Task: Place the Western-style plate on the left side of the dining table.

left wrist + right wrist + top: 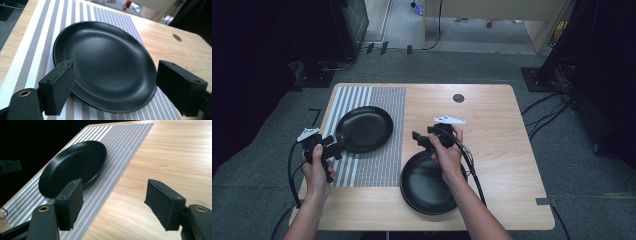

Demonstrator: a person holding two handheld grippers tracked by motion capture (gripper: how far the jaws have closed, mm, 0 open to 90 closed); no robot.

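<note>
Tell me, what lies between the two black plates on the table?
In the high view, between the plate on the mat and the plate on bare wood lie the striped placemat's edge and bare table.

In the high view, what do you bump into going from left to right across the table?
Left tongs → black plate on the striped mat → right tongs → small dark hole in the table.
</note>
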